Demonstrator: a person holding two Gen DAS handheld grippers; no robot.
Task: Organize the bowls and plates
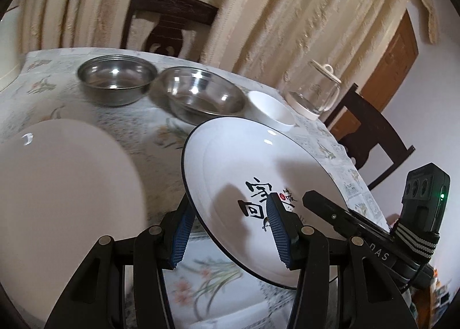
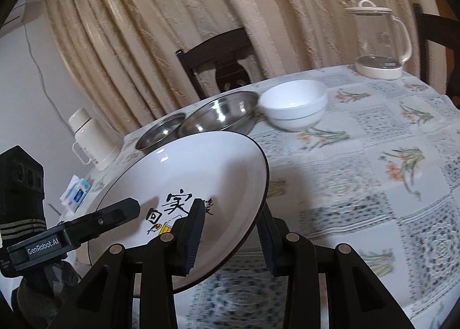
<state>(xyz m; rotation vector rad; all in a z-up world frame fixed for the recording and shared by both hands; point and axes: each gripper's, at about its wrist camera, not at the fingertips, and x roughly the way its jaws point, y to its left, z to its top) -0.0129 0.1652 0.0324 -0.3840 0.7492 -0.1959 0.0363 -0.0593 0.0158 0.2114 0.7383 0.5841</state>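
White plate (image 1: 247, 162) tilted above the tablecloth (image 2: 373, 185) — left gripper (image 1: 230, 235) and right gripper (image 2: 230, 238) each clamp its rim | steel bowls (image 1: 115, 78) near beyond; open cloth rightward

A table (image 2: 373, 156) under a floral cloth carries two steel bowls (image 1: 115, 78) side by side, stacked white bowls (image 2: 296, 107) just beside them, a glass kettle (image 2: 376, 41) farther back, a thermos (image 2: 89, 136) at the edge, and a plain plate (image 1: 66, 191).
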